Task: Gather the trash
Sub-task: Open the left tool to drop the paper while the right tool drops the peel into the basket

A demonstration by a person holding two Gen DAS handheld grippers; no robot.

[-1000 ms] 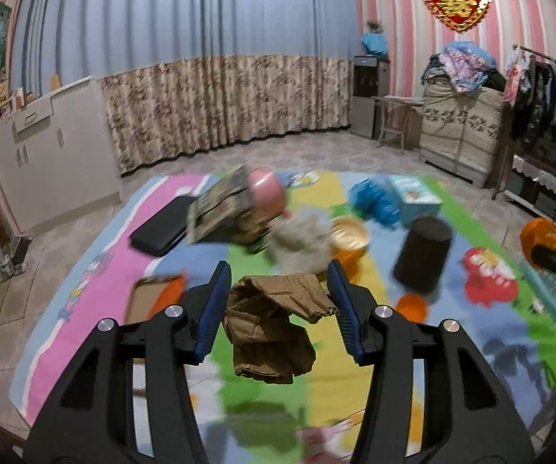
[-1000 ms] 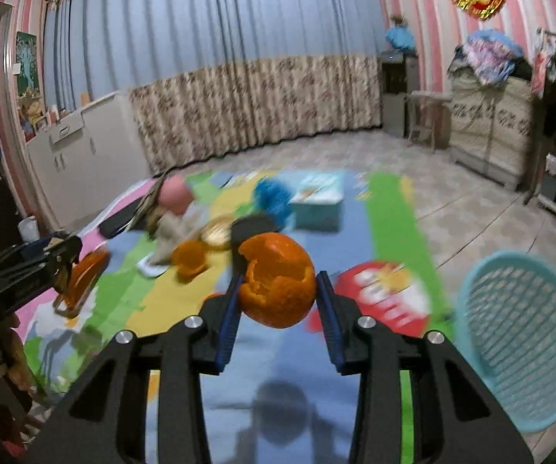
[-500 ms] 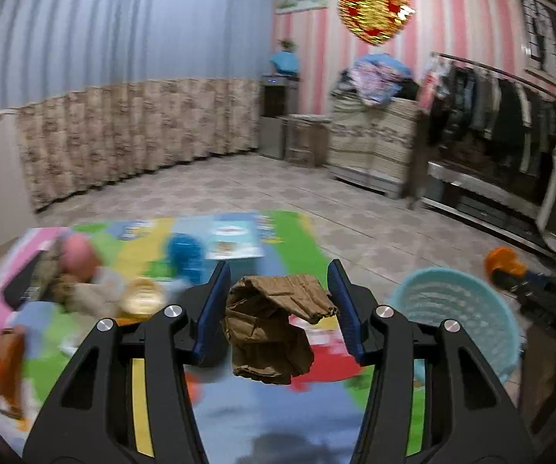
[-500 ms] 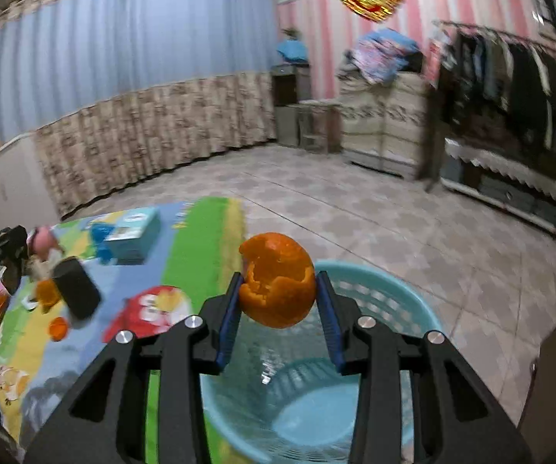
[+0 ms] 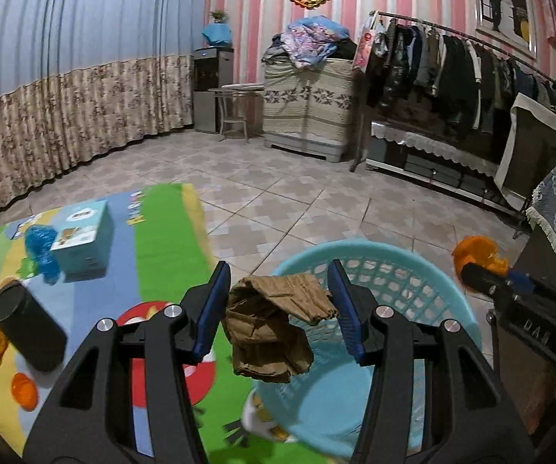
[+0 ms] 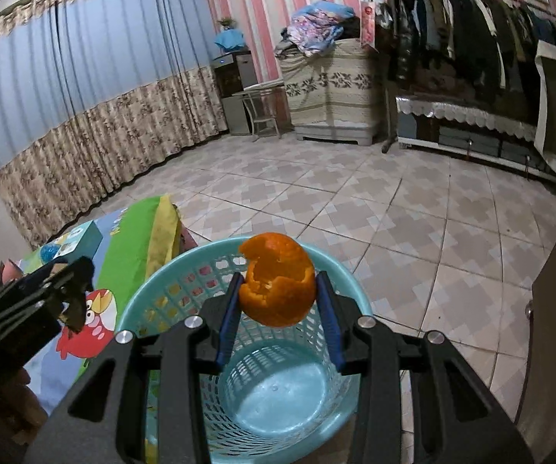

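Note:
My left gripper is shut on a crumpled brown paper and holds it over the near left rim of a light blue plastic basket. My right gripper is shut on an orange peel and holds it above the basket, which looks empty inside. The right gripper with the peel also shows at the right of the left wrist view. The left gripper also shows at the left of the right wrist view.
A colourful play mat lies left of the basket, carrying a black cylinder, a light blue box, a blue crumpled object and orange peel pieces. Tiled floor, a clothes rack and a covered cabinet lie beyond.
Both grippers have swung right from the mat toward the basket, each still holding its item. The basket now sits directly under both of them.

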